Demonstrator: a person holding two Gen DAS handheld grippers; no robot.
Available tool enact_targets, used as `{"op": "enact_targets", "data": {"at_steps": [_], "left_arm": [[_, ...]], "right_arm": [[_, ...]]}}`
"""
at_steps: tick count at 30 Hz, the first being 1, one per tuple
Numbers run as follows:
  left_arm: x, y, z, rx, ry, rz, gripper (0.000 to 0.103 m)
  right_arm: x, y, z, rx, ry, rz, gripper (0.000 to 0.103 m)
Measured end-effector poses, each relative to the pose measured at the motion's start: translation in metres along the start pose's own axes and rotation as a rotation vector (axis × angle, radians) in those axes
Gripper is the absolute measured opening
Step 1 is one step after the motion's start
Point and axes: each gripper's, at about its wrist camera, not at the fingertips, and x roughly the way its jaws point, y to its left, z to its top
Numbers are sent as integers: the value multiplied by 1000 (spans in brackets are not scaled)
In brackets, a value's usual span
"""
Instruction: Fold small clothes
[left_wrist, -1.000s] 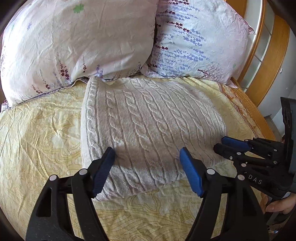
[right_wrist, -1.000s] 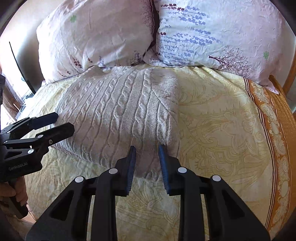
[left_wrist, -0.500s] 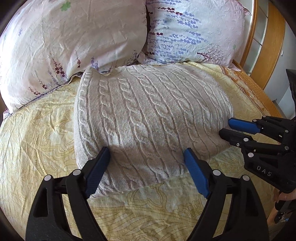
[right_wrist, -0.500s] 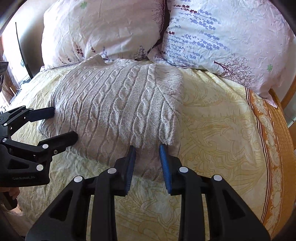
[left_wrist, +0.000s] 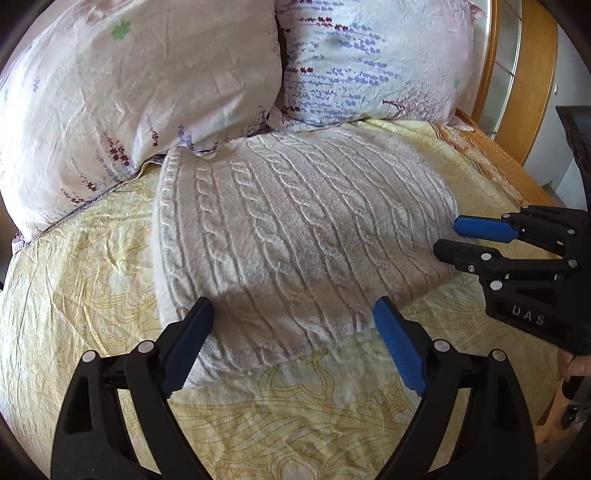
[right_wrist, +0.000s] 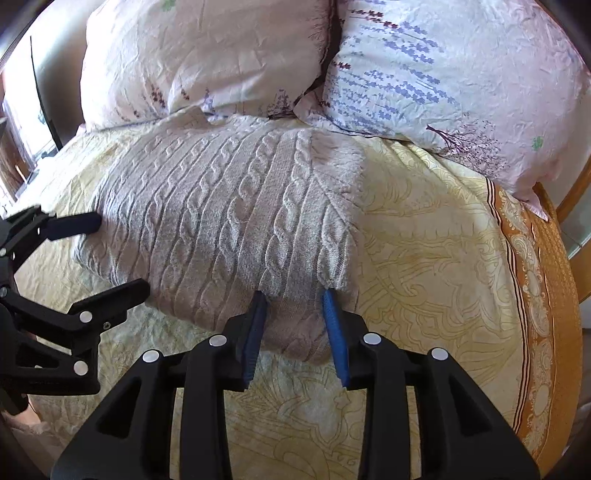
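Opening jaws on both grippers: left gripper (left_wrist: 293, 314) wide, right gripper (right_wrist: 295, 299) narrower, above folded sweater (left_wrist: 295, 229), unclamped.

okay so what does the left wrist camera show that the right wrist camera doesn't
Only the left wrist view shows the wooden headboard and the sweater's left edge. Only the right wrist view shows the bedspread's orange border and the sweater's right edge. Both share the folded cable-knit sweater on the yellow bedspread, two floral pillows, and both claws opening, holding nothing: the left claw and the right claw.
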Motion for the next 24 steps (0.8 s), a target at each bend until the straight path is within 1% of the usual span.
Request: {"op": "enact_targets", "data": {"at_steps": [1,2,3,4,7,9,11,13,15,19,22,24], "left_arm": [[-6,6,-3,-22,-12,14,89],[-12,14,-7,-51,-18,33,89],[-16,24,-10,-84,-20,44,90],[-20,34,-15,-123,-18,52,90],[-25,57,-27,-218,3,58,90],[-28,65,-34,-259,18,62,90],[-28,68,-38,-283,37,56,90],[-27,68,-41,-293,54,48,91],[-25,65,-42,-291,71,44,93],[-18,58,-46,-277,104,31,94],[-8,54,-49,-287,140,22,95],[-7,51,-49,-276,136,28,97]], "right_arm": [[-6,-6,-1,38,-20,-33,75],[-13,-13,-3,77,-46,-52,92],[-18,-19,-6,108,-63,-53,93],[-21,-25,-8,139,-60,-46,93],[-22,-35,-16,212,-31,-32,93],[-20,-37,-21,255,-8,-23,98],[-18,-35,-26,283,14,-17,99],[-16,-32,-30,291,33,-13,101],[-14,-26,-32,283,46,-16,102],[-6,-16,-36,253,80,-22,102],[2,-9,-40,230,114,-31,102],[6,-5,-41,217,132,-38,102]]}}
